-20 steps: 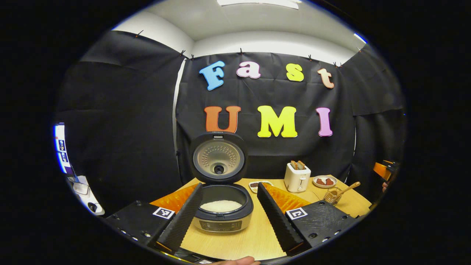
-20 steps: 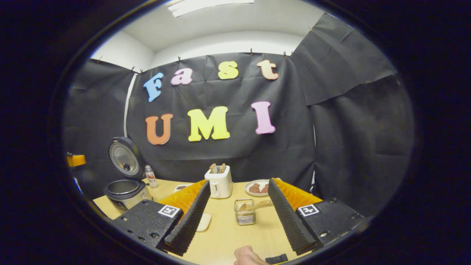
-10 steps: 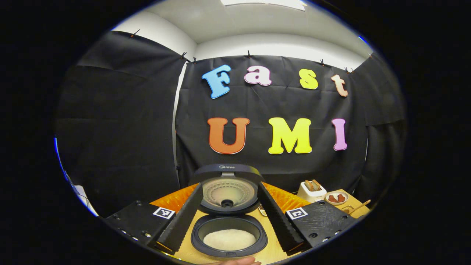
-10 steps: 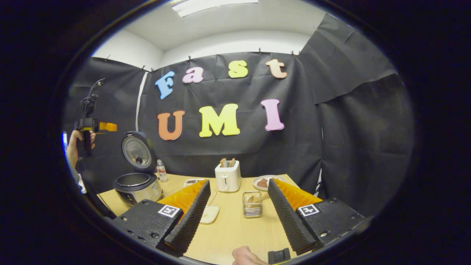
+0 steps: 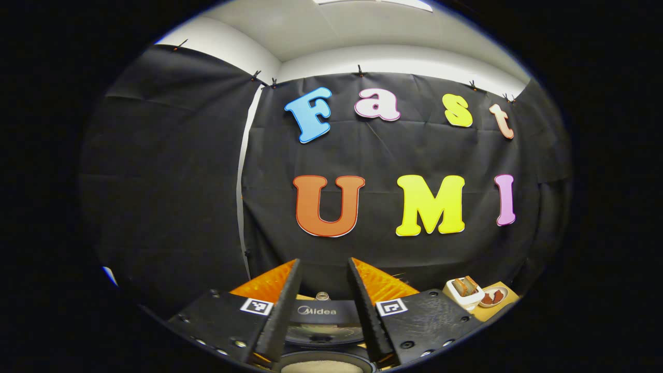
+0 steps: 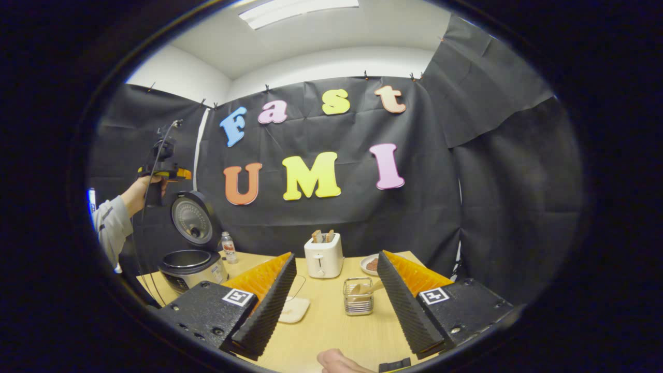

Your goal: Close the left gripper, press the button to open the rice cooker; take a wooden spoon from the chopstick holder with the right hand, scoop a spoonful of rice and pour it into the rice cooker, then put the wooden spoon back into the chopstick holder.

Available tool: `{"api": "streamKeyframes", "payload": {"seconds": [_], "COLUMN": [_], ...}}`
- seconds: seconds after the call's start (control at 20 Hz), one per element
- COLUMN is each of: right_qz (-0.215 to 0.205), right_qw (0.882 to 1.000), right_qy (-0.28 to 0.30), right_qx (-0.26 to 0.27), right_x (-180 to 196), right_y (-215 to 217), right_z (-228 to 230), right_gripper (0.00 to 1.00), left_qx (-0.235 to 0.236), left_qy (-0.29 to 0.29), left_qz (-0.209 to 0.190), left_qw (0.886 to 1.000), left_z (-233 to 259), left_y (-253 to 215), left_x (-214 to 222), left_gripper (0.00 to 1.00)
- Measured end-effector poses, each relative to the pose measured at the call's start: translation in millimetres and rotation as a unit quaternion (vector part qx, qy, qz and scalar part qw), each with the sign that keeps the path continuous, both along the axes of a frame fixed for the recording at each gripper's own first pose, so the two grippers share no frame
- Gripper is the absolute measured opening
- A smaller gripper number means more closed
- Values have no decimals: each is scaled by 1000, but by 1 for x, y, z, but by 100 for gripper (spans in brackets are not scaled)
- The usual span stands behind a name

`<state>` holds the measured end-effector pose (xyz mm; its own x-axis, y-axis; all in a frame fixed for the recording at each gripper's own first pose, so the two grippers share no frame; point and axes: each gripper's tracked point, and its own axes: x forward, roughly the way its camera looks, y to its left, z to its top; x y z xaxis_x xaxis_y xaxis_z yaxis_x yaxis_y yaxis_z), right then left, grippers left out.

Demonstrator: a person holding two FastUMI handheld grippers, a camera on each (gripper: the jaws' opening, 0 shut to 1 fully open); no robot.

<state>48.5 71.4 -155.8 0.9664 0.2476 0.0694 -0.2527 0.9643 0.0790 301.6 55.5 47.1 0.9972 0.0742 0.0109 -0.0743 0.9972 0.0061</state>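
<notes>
Black cloth lines the booth behind a pale wooden table [image 6: 331, 326]. Toward the table's left end, in the right gripper view, stands the rice cooker [image 6: 192, 264], its lid [image 6: 190, 219] swung upright and open. A hand [image 6: 139, 192] holds the left gripper [image 6: 173, 172] high, just above that lid; the left gripper view looks down on the lid's top edge [image 5: 321, 312] between its fingers, with a sliver of white rice in the pot [image 5: 322, 367] below. Those fingers stand apart with a gap between them, holding nothing.

The right gripper [image 6: 334, 305] hovers low over the table, its fingers spread wide and empty. Straight ahead, between them, sits the wire chopstick holder [image 6: 358, 297], and the wooden spoon [image 6: 369, 287] leans in it, bowl down, handle tilted to the right (much of it is hidden behind the right-hand finger). A white toaster [image 6: 323, 255] stands just behind, a plate [image 6: 370, 264] to its right, a small bottle [image 6: 227, 247] beside the cooker, and a pale flat dish [image 6: 294, 310] near the left-hand finger.

Since the cooker is already open, the step in hand is probably fetching the spoon. To do it well, the right gripper should move forward and rightward until the handle lies between its fingers, clamp the handle above the wire rim, then lift straight up so the light holder is not dragged or tipped.
</notes>
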Motion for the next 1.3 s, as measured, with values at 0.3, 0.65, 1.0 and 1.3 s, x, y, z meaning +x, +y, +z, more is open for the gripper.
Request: {"api": "streamKeyframes", "payload": {"seconds": [0.3, 0.65, 1.0, 1.3], "right_qz": [5, 15, 34, 52], "right_qw": [1000, 1000, 999, 998], "right_qy": [17, 15, 5, -17], "right_qx": [4, 3, -1, -23], "right_x": [15, 0, -42, -84], "right_y": [2, 10, 19, 30], "right_z": [-10, -6, 4, 20], "right_gripper": [100, 100, 100, 100], "left_qx": [-4, 3, -8, -23], "left_qy": [61, 94, 152, 193], "left_qz": [21, 18, 17, 3], "left_qw": [998, 995, 988, 981], "left_z": [-31, -49, -88, -153], "left_y": [20, 9, 1, -6], "left_x": [35, 25, -35, -103], "left_gripper": [0, 0, 0, 0]}}
